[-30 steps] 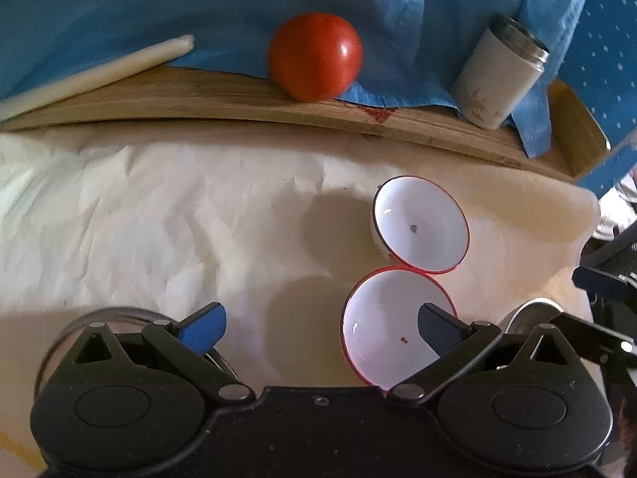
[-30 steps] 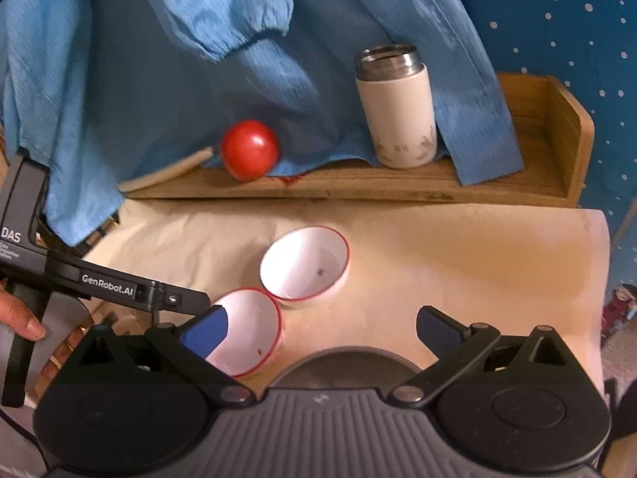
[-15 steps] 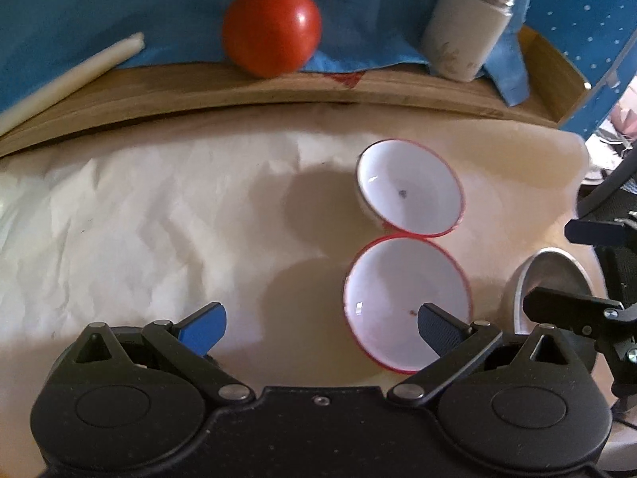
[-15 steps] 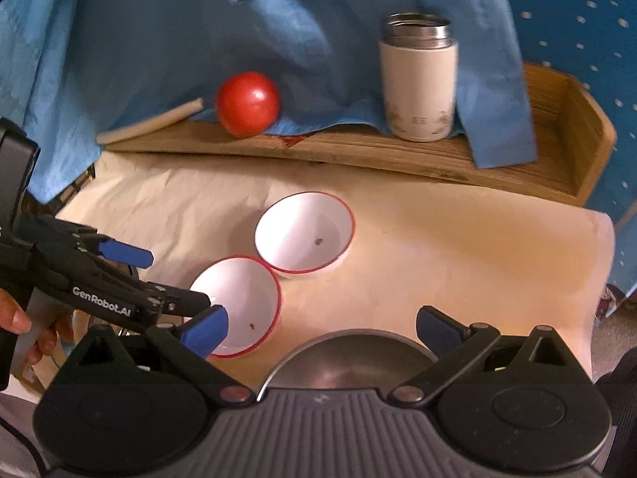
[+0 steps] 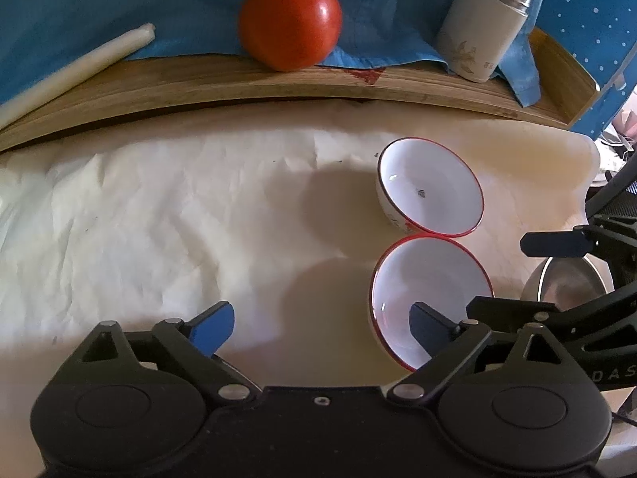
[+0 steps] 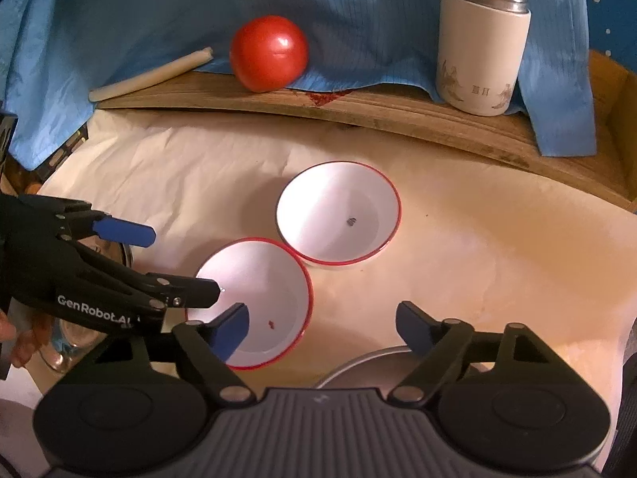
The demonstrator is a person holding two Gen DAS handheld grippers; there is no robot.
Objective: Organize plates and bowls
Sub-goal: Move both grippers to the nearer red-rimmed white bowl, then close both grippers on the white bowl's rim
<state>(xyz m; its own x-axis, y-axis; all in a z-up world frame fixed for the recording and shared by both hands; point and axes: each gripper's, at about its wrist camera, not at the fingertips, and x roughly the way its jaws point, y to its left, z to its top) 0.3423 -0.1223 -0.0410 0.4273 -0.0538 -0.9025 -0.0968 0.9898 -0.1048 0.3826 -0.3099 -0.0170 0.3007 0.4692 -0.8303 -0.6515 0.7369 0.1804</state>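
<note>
Two white bowls with red rims stand touching on the cream paper: the far bowl [image 5: 430, 195] [image 6: 338, 213] and the near bowl [image 5: 432, 290] [image 6: 258, 298]. My left gripper [image 5: 320, 326] [image 6: 185, 263] is closing, not pressing: one finger hangs over the near bowl's inside, the other beyond its left rim. My right gripper [image 6: 322, 330] [image 5: 557, 275] is closing too, its left finger over the near bowl, its right finger over bare paper. A steel bowl [image 6: 370, 362] [image 5: 565, 283] lies just below the right gripper.
A wooden tray [image 6: 398, 111] along the back carries a red tomato [image 6: 268, 57], a white thermos cup [image 6: 481, 44] and a pale rolled stick [image 6: 151, 75], with blue cloth [image 6: 358, 20] draped behind. A shiny metal rim [image 6: 119, 251] and a person's hand [image 6: 16, 338] are at the left.
Both grippers' jaws have narrowed. The right gripper has come forward and down over the bowls, closer to the left gripper. The left gripper has rolled slightly.
</note>
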